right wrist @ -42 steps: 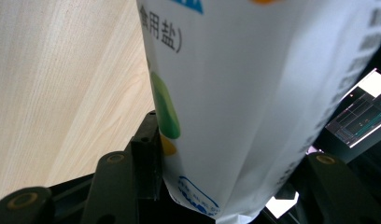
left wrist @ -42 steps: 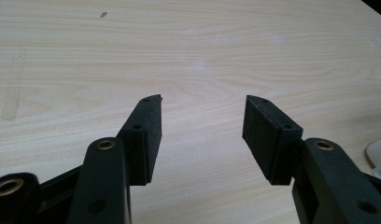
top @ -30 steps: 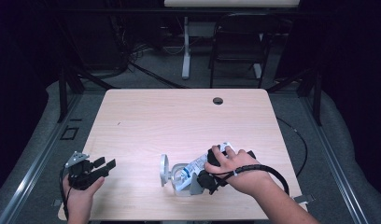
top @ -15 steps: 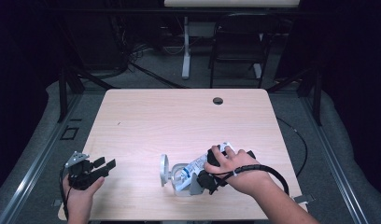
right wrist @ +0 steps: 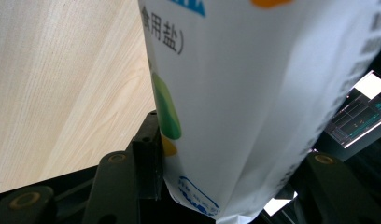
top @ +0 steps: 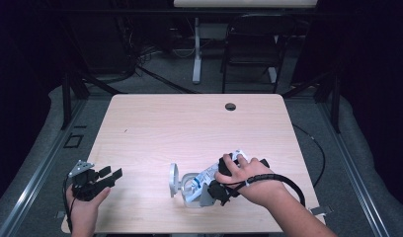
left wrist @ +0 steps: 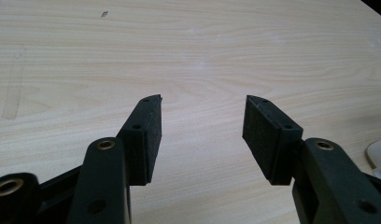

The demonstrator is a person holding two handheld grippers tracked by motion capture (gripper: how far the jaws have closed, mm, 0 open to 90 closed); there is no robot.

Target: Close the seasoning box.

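From above, my right gripper sits at the five o'clock side of the table, clamped around a white salt bag that lies tilted over a glass jar on its side, the jar's round mouth facing nine o'clock. My left gripper rests near the seven o'clock corner, well apart from both. Set against the pictures from a second ago, nothing has shifted: bag, jar and both hands sit just as they did. I read that as a pause with the grip settled, not a move under way.

Along my left gripper, the jaws stand wide with only bare wood between the pads, so it is free to steady the jar, whose pale edge peeks in at three o'clock.

Along my right gripper, the bag is wedged between the jaws, its blue and green print towards the left pad, which presses into it. The hold looks firm enough to lift or tip next.
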